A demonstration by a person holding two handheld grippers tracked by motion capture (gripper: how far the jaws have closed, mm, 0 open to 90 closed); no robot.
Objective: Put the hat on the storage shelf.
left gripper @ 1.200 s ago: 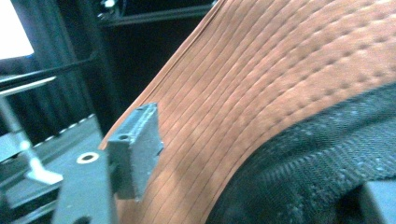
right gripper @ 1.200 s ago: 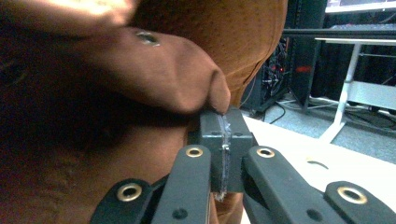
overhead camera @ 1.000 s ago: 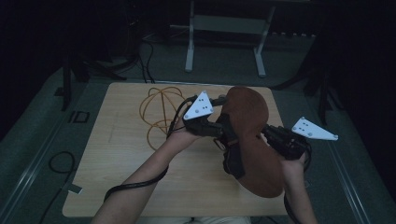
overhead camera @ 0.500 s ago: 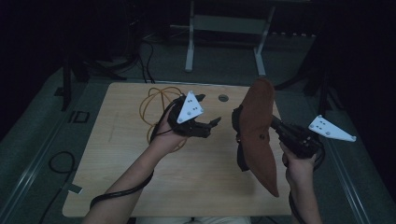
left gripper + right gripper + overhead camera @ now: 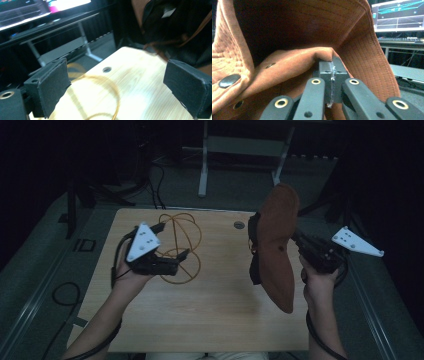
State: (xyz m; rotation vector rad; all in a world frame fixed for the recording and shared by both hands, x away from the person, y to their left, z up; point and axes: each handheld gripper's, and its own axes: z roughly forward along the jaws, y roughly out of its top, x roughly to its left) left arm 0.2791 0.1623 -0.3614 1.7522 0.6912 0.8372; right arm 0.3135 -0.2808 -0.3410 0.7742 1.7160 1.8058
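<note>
One rust-brown quilted fabric hat (image 5: 276, 245) hangs on edge above the right side of the light wooden table (image 5: 210, 320), its long axis running near to far, pinched tight at its brim by the right gripper (image 5: 299, 242), while the left gripper (image 5: 182, 260), jaws just spread and empty, hovers over the table's orange cord loops (image 5: 187, 227).

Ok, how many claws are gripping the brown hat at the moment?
1. The right claw is clamped on a fold of the brown hat, holding it up above the table's right side. The left claw is open over the orange cord, apart from the hat.
</note>
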